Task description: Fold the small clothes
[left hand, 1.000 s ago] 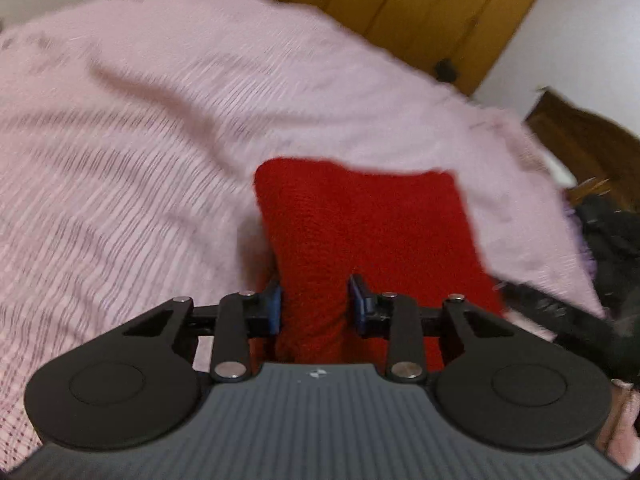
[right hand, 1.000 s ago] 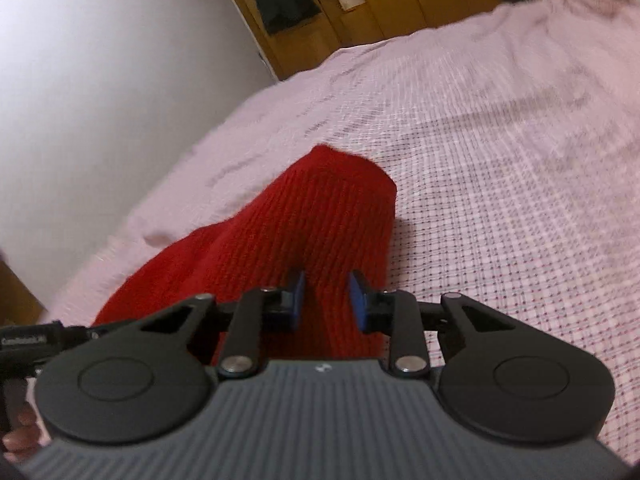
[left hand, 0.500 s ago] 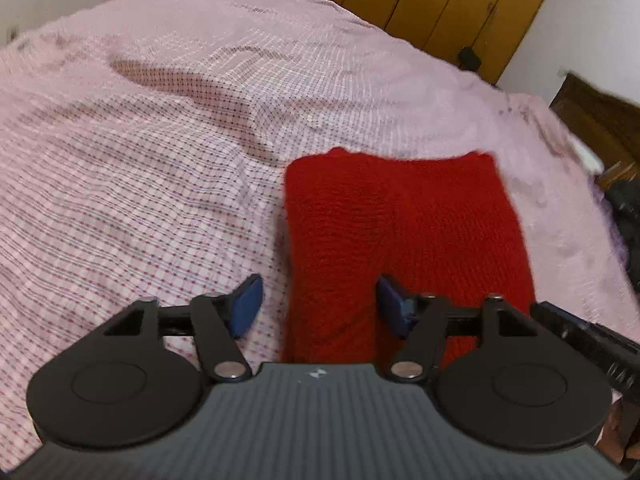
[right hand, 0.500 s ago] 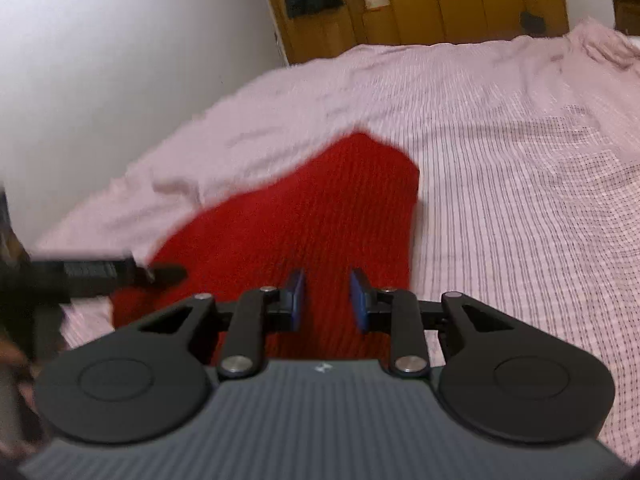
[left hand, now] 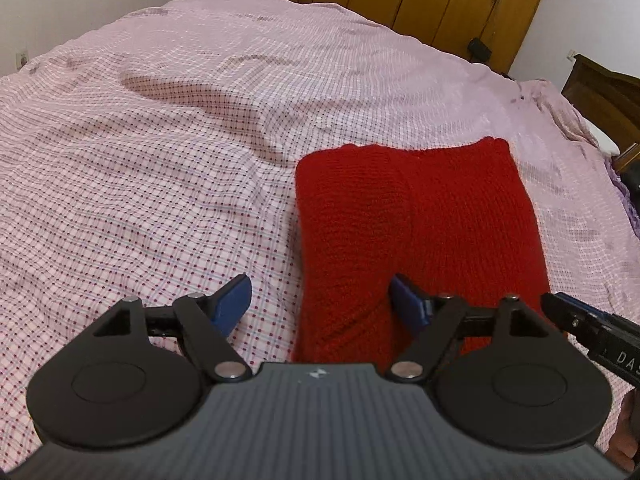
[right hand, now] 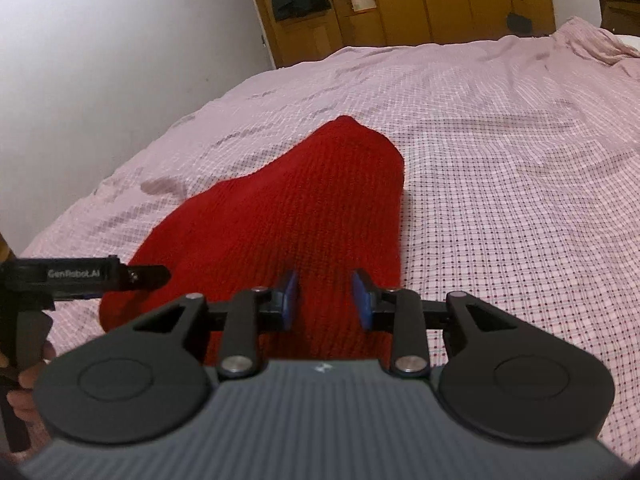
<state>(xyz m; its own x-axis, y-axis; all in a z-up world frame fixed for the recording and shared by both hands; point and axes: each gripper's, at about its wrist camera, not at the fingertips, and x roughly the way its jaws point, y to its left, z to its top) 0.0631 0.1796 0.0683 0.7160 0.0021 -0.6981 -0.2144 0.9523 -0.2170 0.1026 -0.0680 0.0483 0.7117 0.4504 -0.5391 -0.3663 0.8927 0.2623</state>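
While the red knitted garment (left hand: 416, 232) lay folded on the pink checked bedspread (left hand: 160, 184), both grippers hung just over its near edge. The left gripper (left hand: 320, 300) had its jaws spread wide and opening further; its left blue pad (left hand: 234, 300) stood over bare bedspread and its right pad (left hand: 406, 304) rested against the knit, so the garment's left edge lay between the jaws without being pinched. In the right wrist view the garment (right hand: 304, 216) ran away from the camera as a long red shape with a rounded far end, lying flat on the bedspread (right hand: 500, 168). The right gripper (right hand: 325, 300) kept a narrow gap that was widening, with red knit showing between its blue pads; whether they touched the fabric could not be told, and no pinch showed. The tip of the other gripper reached in at the edge of each view, close beside the garment. Wooden wardrobes (left hand: 440, 0) stood beyond the bed, against a pale wall (right hand: 100, 60)
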